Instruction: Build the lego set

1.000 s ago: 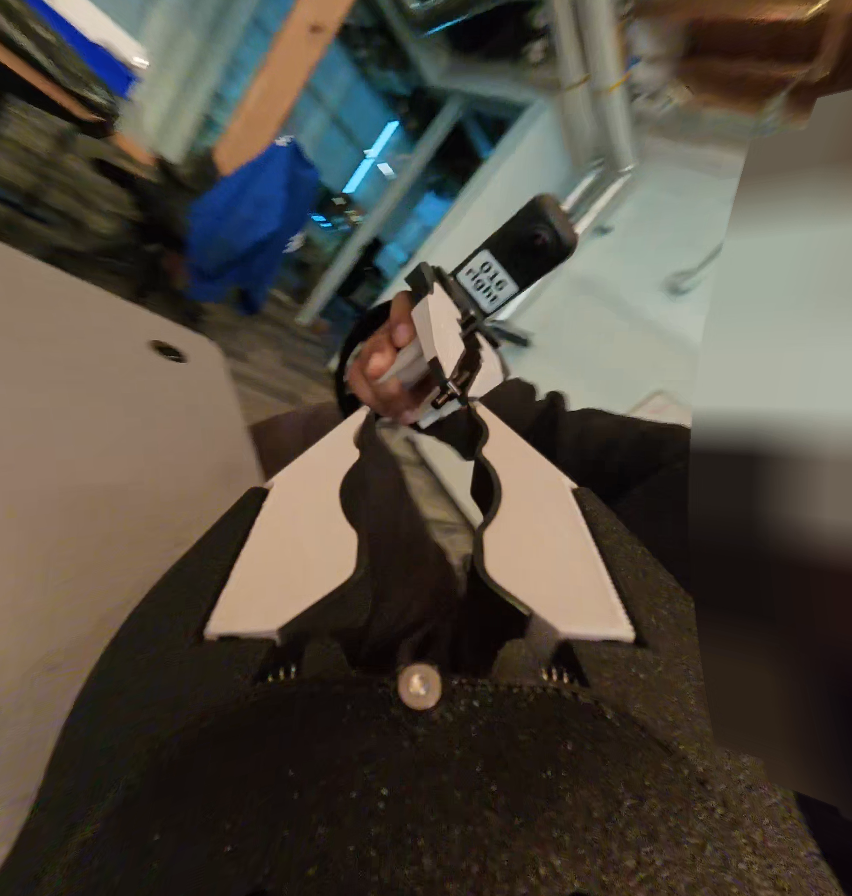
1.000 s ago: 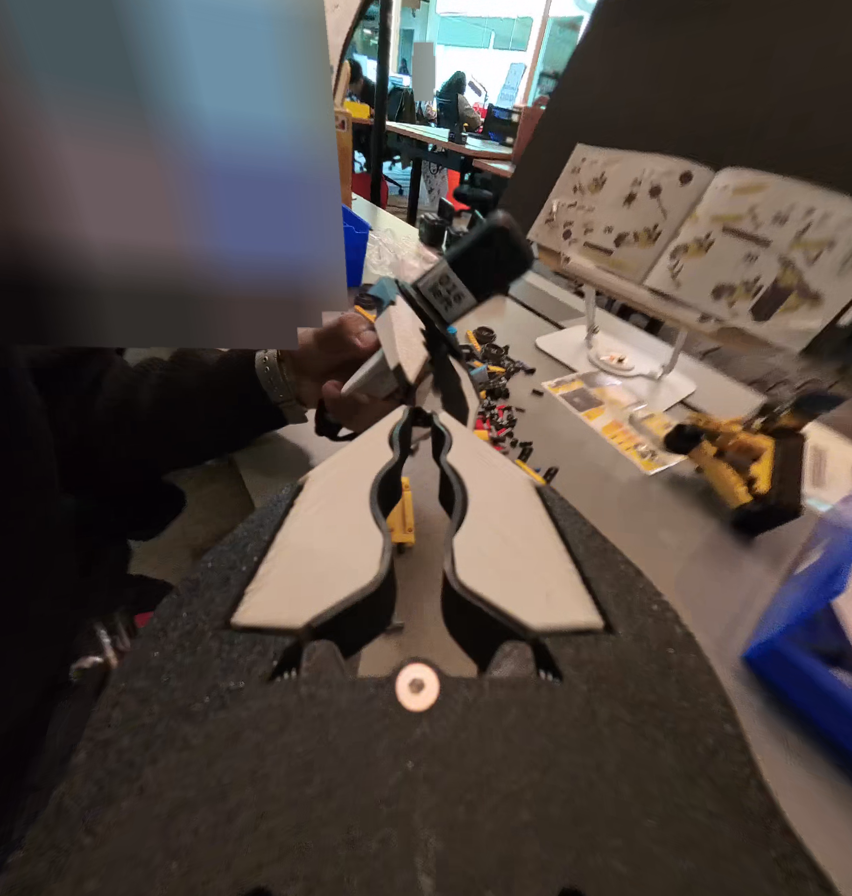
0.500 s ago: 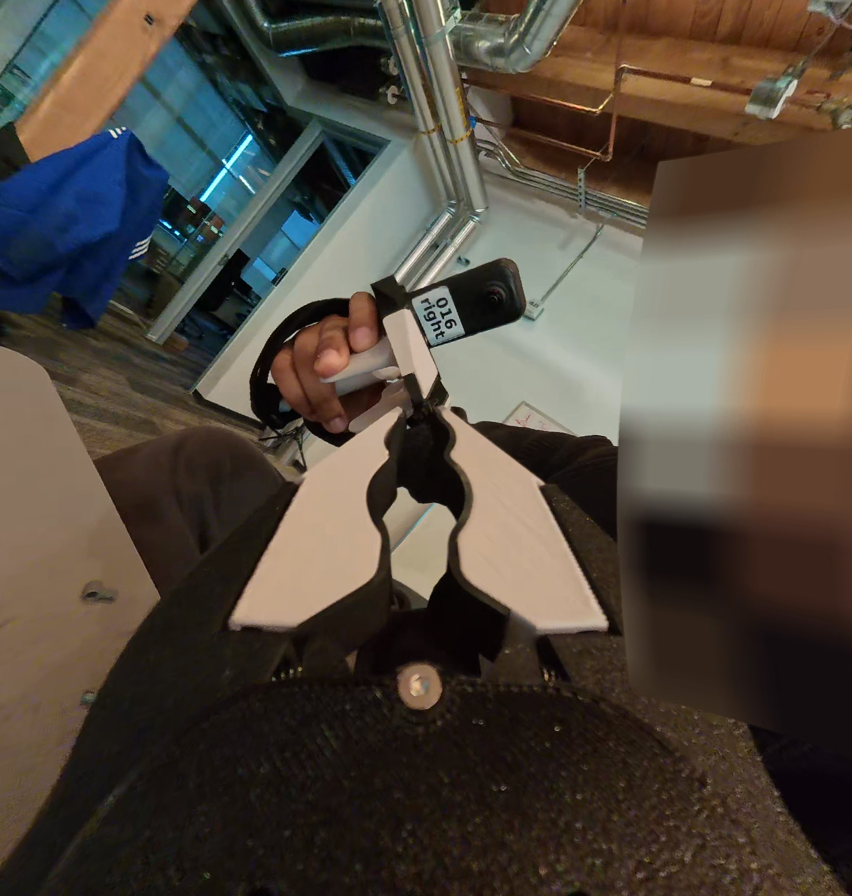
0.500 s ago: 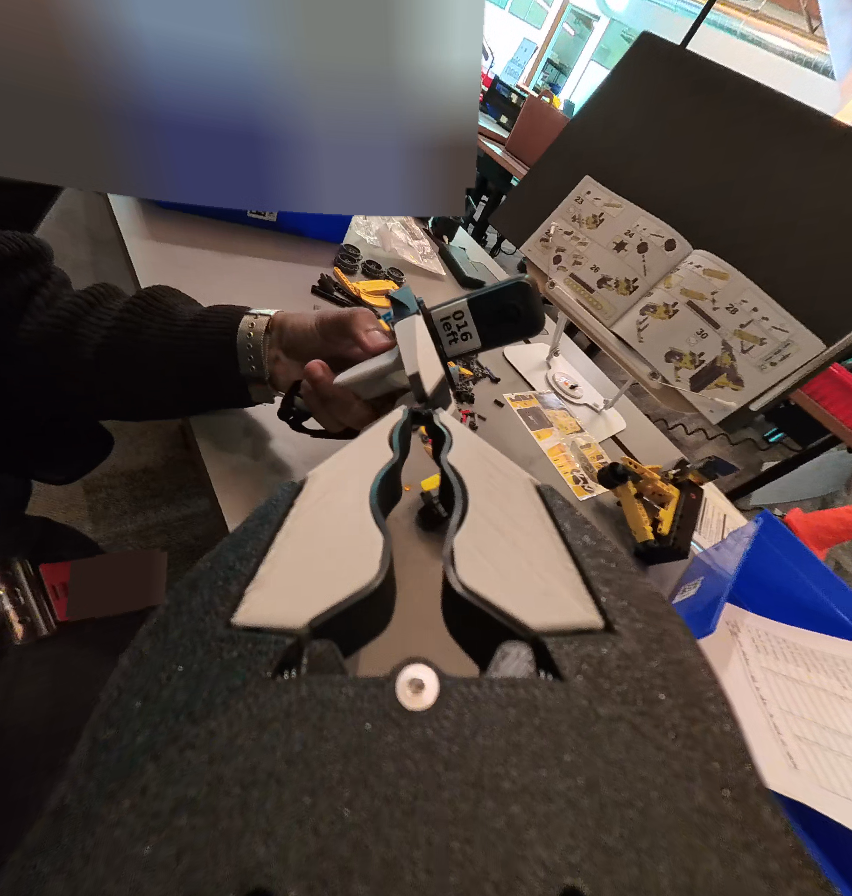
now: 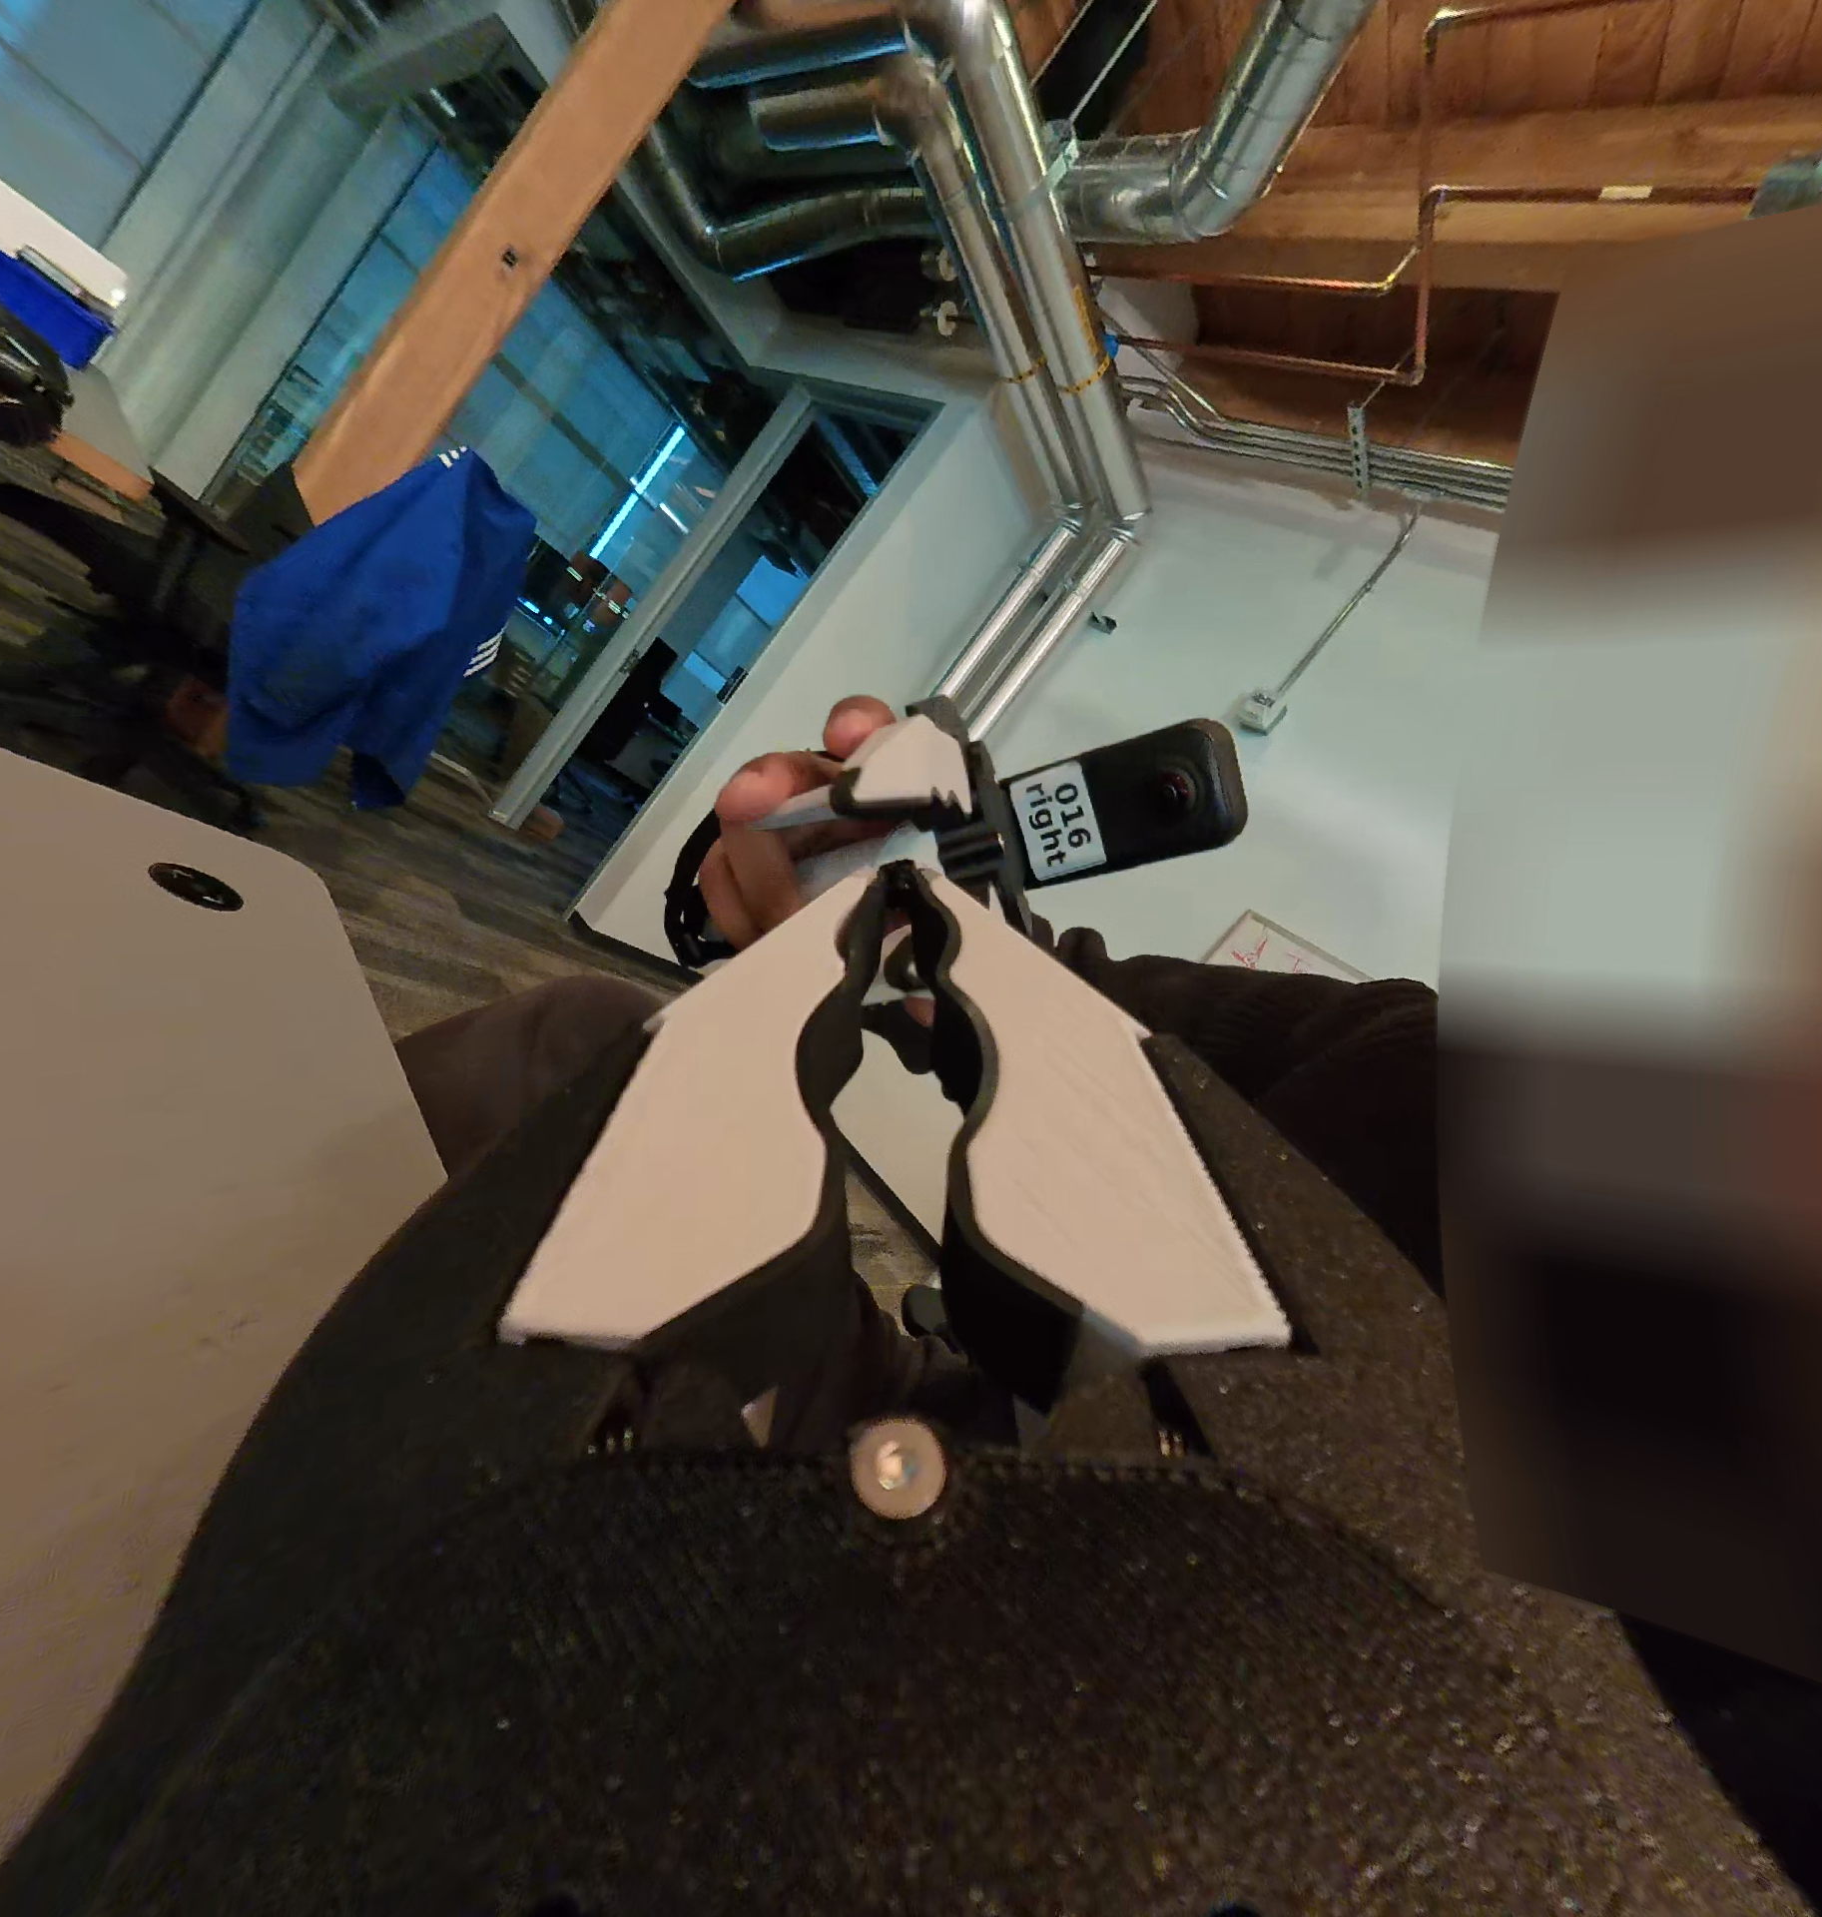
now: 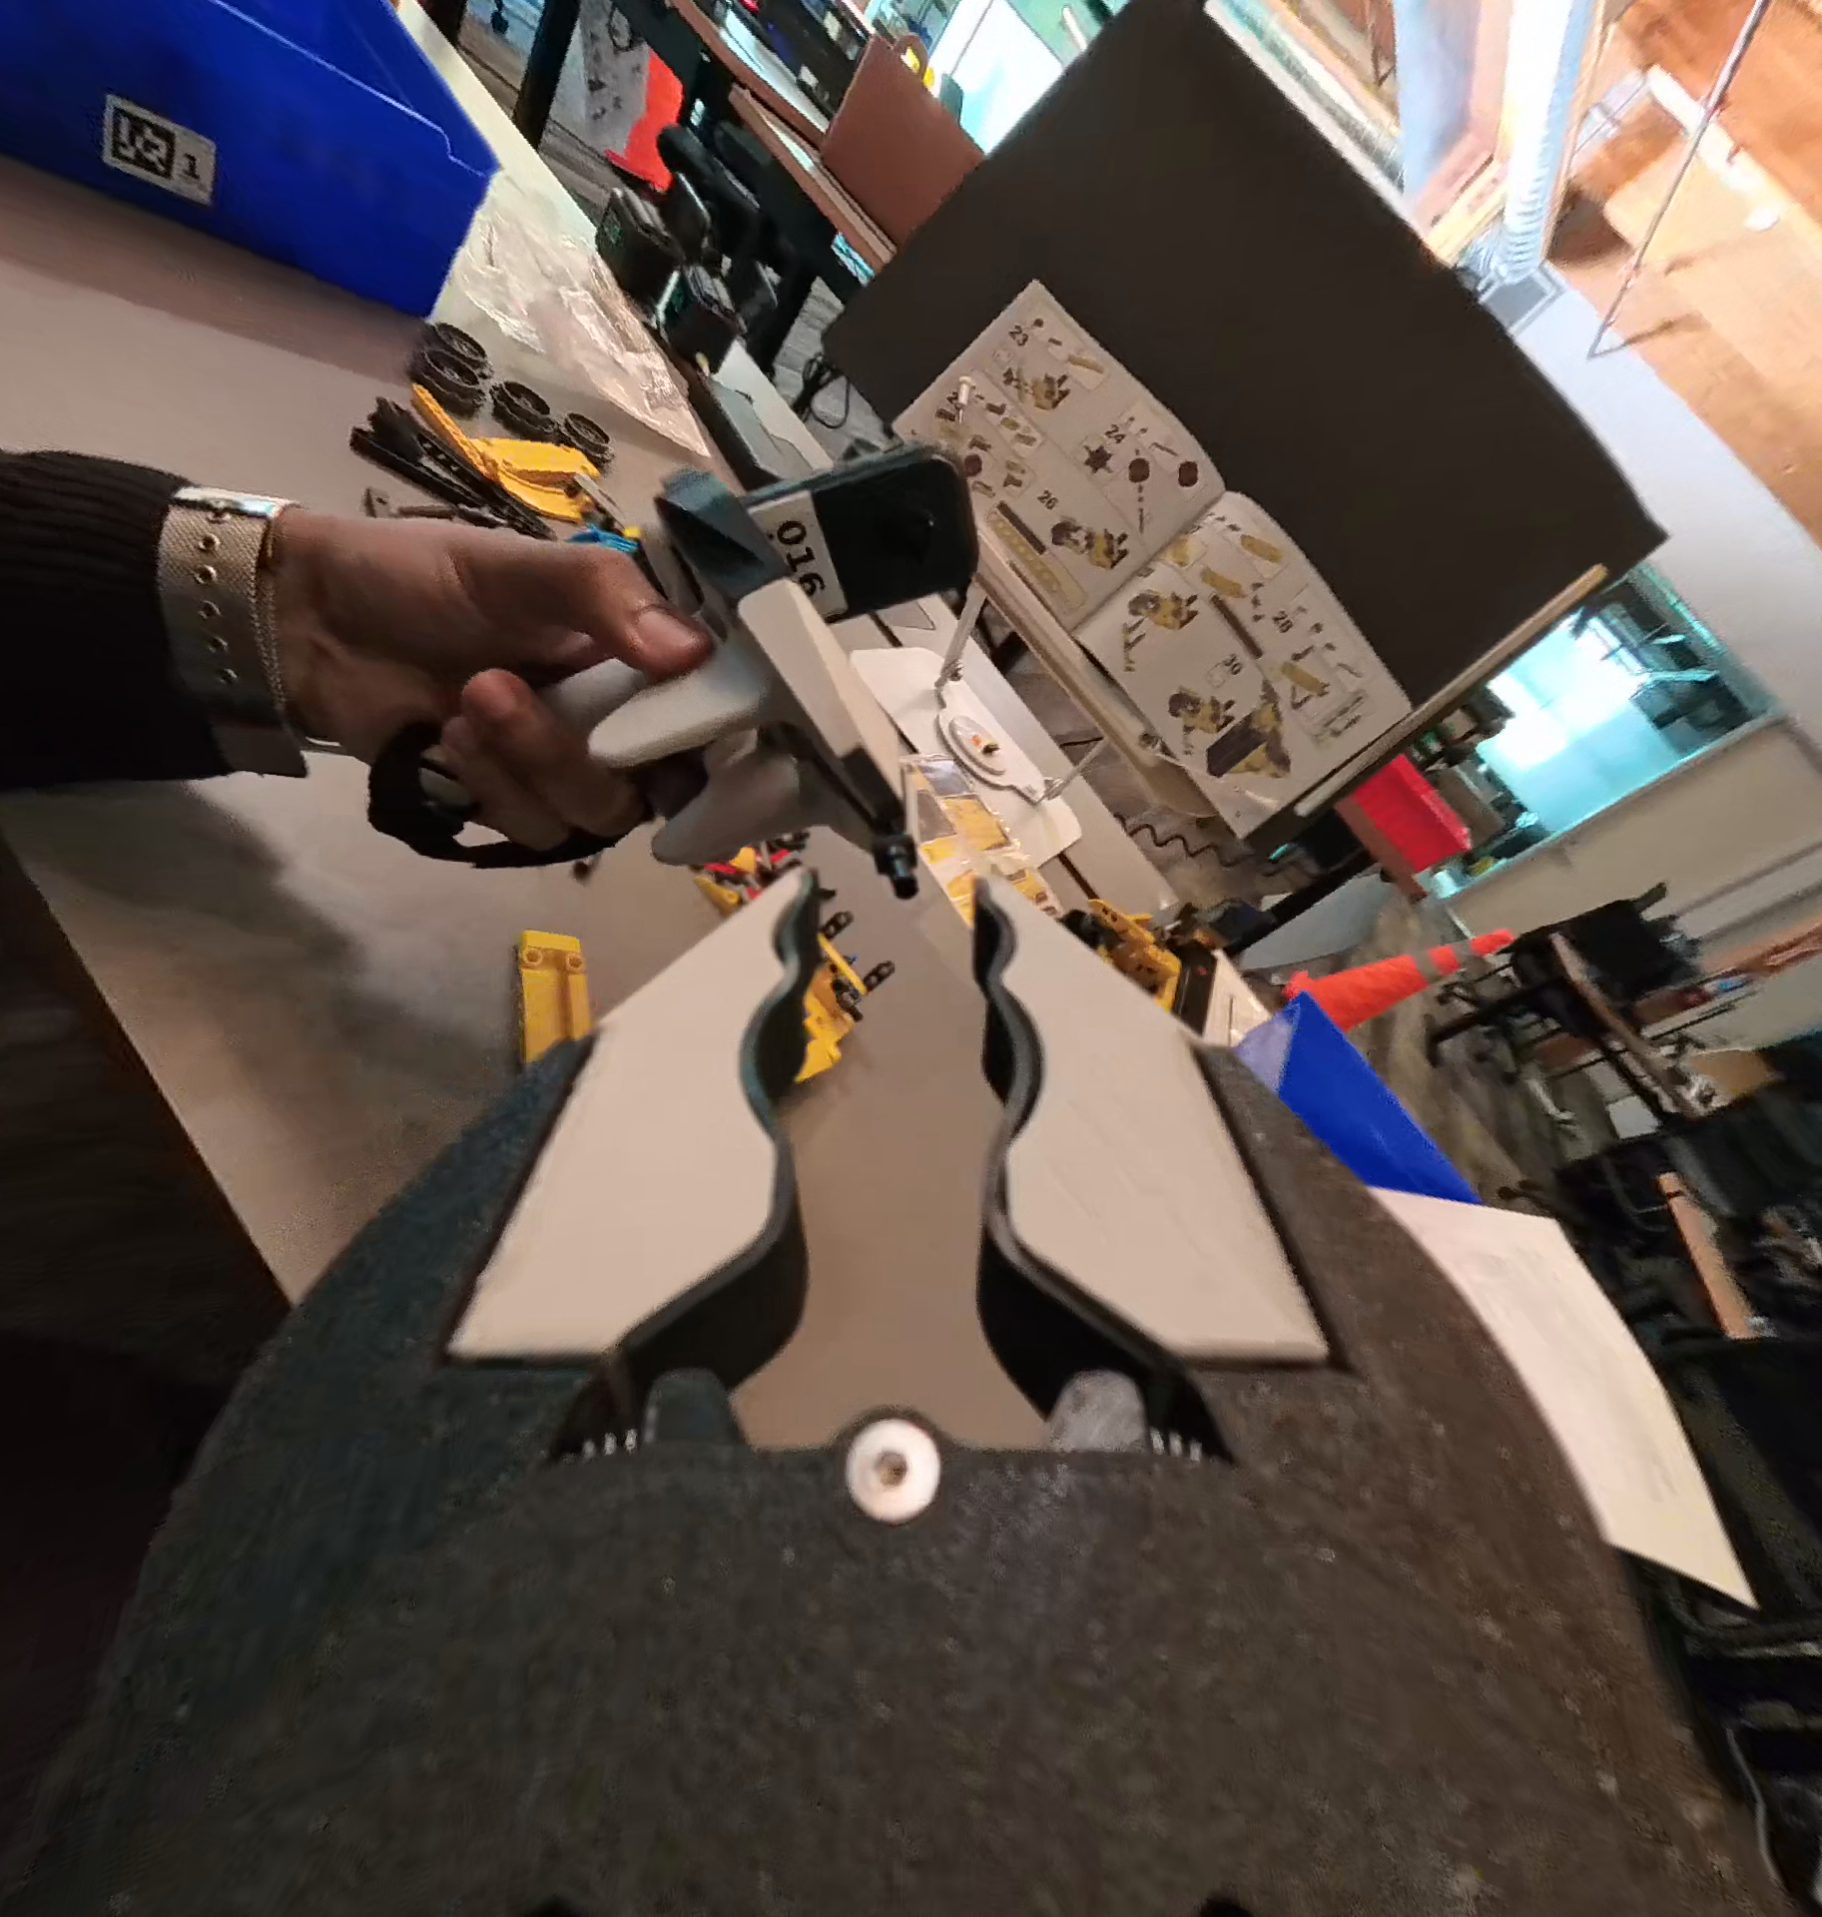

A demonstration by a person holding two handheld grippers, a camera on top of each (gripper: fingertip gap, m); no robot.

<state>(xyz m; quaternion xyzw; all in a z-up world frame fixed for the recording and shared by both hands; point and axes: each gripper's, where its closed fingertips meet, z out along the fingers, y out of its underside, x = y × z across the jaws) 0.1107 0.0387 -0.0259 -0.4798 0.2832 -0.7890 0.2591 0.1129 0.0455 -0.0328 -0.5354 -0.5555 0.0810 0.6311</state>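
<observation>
My left gripper is shut on a small black peg. In the right wrist view the left gripper is held by a hand above the grey table, and the peg sticks out of its tips. My right gripper is open and empty, and the peg sits just beyond the gap between its fingertips. The right gripper also shows in the left wrist view, facing the left one tip to tip. Loose yellow and black toy pieces lie on the table below.
An open instruction booklet stands at the back. A yellow toy model, a yellow beam, black wheels, blue bins and a paper sheet are on the table. A blue jacket hangs beyond. Less than 4 cm separates the two grippers' tips.
My right gripper has opened from nearly shut. The left gripper has turned and come closer, its tips with the peg now at the right gripper's fingertips. Both views have swung.
</observation>
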